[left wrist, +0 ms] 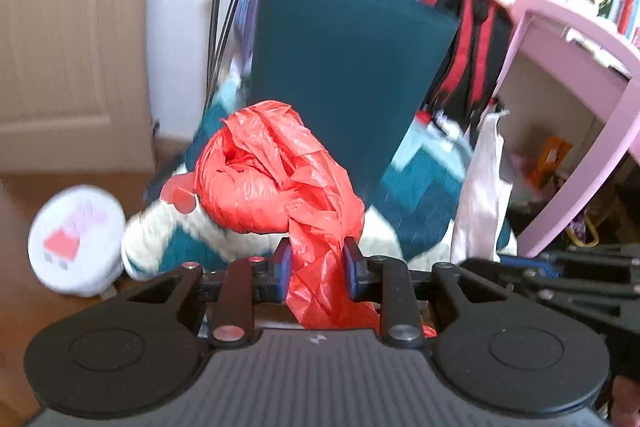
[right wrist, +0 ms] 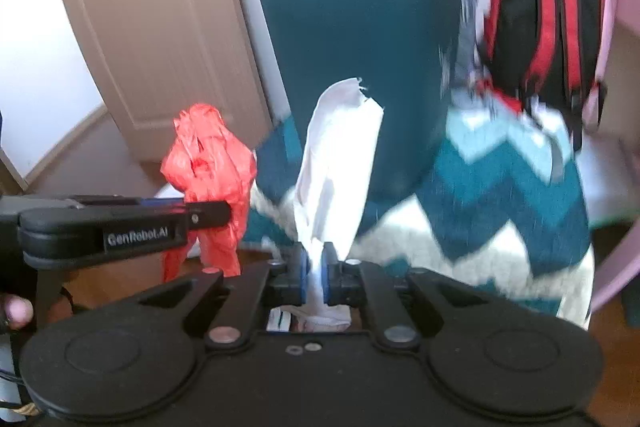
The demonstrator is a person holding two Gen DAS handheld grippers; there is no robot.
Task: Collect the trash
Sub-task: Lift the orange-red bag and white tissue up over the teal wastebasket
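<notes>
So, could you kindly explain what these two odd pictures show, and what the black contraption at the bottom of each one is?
A person holds a two-fingered claw in each hand, and each claw carries a camera looking along its fingers. In the left wrist view, the left claw pinches a crumpled red plastic bag. In the right wrist view, the right claw pinches a white bag; the other claw shows at the side. Behind stand a teal suitcase, a zigzag blanket, a red-and-black backpack and a door.

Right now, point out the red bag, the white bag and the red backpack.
red bag (left wrist: 276,167), left wrist view, on its crumpled bulge.
white bag (right wrist: 340,155), right wrist view, on its middle above the fingers.
red backpack (right wrist: 548,27), right wrist view, on its striped front.
</notes>
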